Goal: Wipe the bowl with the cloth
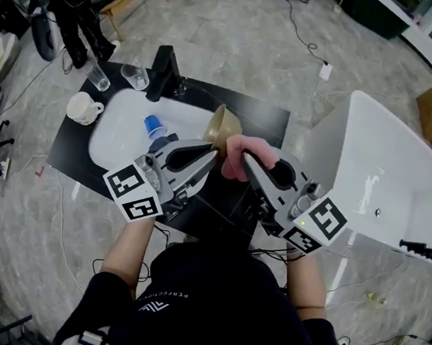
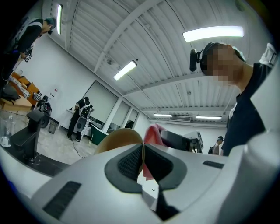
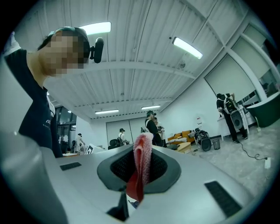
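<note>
A tan bowl (image 1: 223, 126) is held up on edge over the sink, and my left gripper (image 1: 215, 154) is shut on its rim. In the left gripper view that rim (image 2: 119, 141) runs between the dark pads, with the pink cloth (image 2: 153, 134) just behind it. My right gripper (image 1: 243, 157) is shut on the pink cloth (image 1: 246, 154), which bunches beside the bowl's right side. From the right gripper view the cloth (image 3: 141, 162) stands pinched upright between the jaws, a red fold hanging below; the bowl is hidden there.
Below lies a white sink basin (image 1: 120, 139) set in a black counter (image 1: 263, 119), with a blue cup (image 1: 154, 127) in it and a black tap (image 1: 164, 72). Two clear glasses (image 1: 134, 76) and a white mug (image 1: 84, 108) stand at the left. A white bathtub (image 1: 387, 181) is on the right.
</note>
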`<state>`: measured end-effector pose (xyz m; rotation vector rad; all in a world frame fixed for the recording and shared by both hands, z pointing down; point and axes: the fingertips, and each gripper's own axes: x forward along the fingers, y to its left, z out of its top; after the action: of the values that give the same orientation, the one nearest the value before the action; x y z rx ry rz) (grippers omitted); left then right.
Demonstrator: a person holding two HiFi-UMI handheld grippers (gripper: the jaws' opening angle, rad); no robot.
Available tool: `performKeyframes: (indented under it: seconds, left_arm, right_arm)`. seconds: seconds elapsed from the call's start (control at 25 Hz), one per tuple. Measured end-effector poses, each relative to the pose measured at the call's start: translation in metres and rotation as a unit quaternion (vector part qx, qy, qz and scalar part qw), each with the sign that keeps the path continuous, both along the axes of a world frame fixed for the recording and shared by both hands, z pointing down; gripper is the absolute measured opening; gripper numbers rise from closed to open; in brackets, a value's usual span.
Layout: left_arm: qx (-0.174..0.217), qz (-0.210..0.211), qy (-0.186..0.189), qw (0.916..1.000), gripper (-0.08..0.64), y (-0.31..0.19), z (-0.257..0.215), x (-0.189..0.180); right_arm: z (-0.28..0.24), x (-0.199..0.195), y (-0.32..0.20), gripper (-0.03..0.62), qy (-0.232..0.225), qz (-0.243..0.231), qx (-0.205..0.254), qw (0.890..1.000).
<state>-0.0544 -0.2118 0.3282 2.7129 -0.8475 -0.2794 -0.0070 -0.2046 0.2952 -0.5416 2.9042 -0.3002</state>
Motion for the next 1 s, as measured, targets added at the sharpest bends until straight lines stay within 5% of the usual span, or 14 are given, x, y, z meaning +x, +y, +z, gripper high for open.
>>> performKeyframes:
  seconds: [0.52,1.0]
  left_arm:
    - [0.023,0.117,-0.010,0.9928,0.021,0.033,0.000,0.024]
    - [0.087,0.227,0.012,0.9700,0.021,0.073,-0.025,0.013]
  right_arm:
    - [0.008,0.010,-0.013,0.047,0.051,0.074,0.047,0.995]
    - [0.003,0.017,-0.012,0.046,0.036,0.047,0.040,0.997]
